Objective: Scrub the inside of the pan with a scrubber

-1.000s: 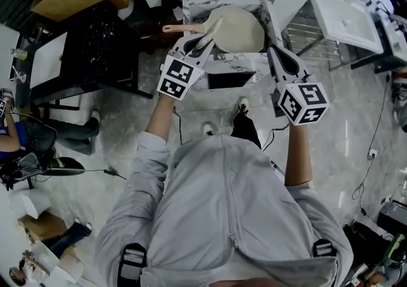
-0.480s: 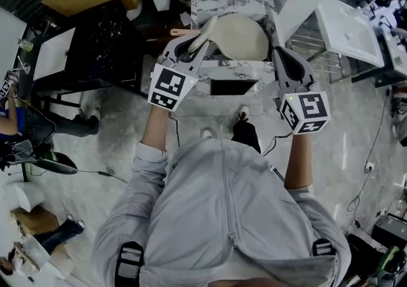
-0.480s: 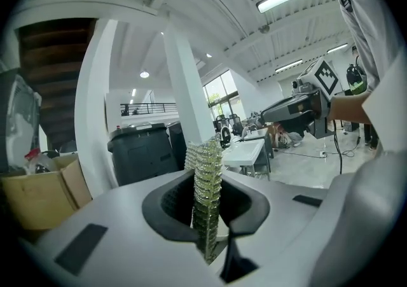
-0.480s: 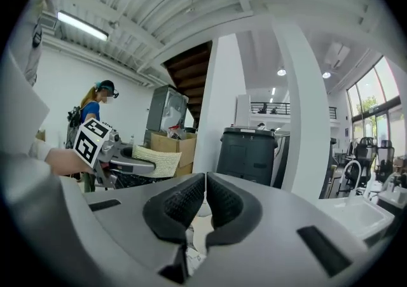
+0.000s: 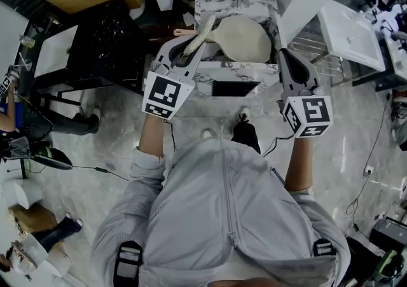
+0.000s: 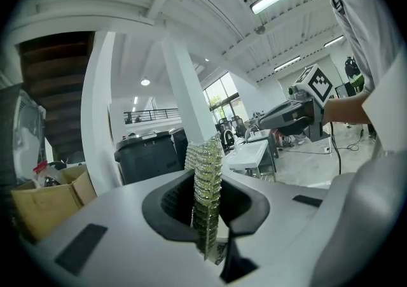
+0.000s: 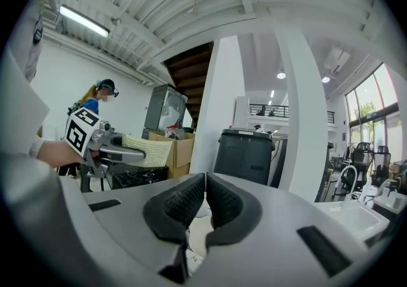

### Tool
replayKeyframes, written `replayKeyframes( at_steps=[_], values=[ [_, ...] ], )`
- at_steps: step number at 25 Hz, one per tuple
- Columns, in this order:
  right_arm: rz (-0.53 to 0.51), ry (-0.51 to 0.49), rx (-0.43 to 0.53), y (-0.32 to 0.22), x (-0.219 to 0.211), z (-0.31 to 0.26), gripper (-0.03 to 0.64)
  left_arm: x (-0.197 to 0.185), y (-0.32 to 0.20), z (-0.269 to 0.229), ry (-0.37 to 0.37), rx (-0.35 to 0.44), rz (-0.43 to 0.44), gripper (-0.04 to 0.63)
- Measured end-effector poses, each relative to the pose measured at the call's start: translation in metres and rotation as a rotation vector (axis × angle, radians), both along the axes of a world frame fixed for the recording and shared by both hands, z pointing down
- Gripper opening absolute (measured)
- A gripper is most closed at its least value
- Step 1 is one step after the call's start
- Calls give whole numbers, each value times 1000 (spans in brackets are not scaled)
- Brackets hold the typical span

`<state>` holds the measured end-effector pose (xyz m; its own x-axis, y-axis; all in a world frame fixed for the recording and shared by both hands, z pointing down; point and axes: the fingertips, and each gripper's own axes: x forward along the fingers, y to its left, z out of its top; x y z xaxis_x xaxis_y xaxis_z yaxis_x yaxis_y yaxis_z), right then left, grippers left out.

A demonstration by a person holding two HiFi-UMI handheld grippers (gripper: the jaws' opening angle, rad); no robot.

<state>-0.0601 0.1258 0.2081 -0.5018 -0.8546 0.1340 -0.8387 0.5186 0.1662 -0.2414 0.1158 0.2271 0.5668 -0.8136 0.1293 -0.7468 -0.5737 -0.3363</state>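
Scrubber [image 6: 206, 171] clamped in left gripper [image 6: 207, 208] beside pan [image 5: 245, 37]; right gripper [image 7: 205, 185] closed, empty.

1. A light grey zip-up jacket [image 5: 222, 216] with the zip down its middle and the sleeves pushed up off the forearms.
2. Dark webbing straps [image 5: 129, 261] at the jacket's lower corners.
3. Left tongs [image 5: 189, 51] and right tongs [image 5: 284, 56]: pale grey shells and black ribbed pads [image 7: 184, 206]. Each carries a white cube [image 5: 307, 116] of black square markers.
4. A thin black cable [image 5: 275, 142] below the right cube.
5. A dark trouser leg [image 5: 245, 134] and pale shoes [image 5: 243, 106].
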Motion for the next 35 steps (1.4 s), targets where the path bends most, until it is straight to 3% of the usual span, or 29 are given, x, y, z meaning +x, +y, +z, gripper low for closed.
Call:
replayKeyframes(
  at_steps=[11, 35],
  values=[
    [29, 12, -29, -8, 1, 10, 35, 0, 1, 1, -15, 16, -2, 64],
    [31, 50, -69, -6, -4, 28, 35, 6, 3, 27, -57, -45, -20, 64]
  ],
)
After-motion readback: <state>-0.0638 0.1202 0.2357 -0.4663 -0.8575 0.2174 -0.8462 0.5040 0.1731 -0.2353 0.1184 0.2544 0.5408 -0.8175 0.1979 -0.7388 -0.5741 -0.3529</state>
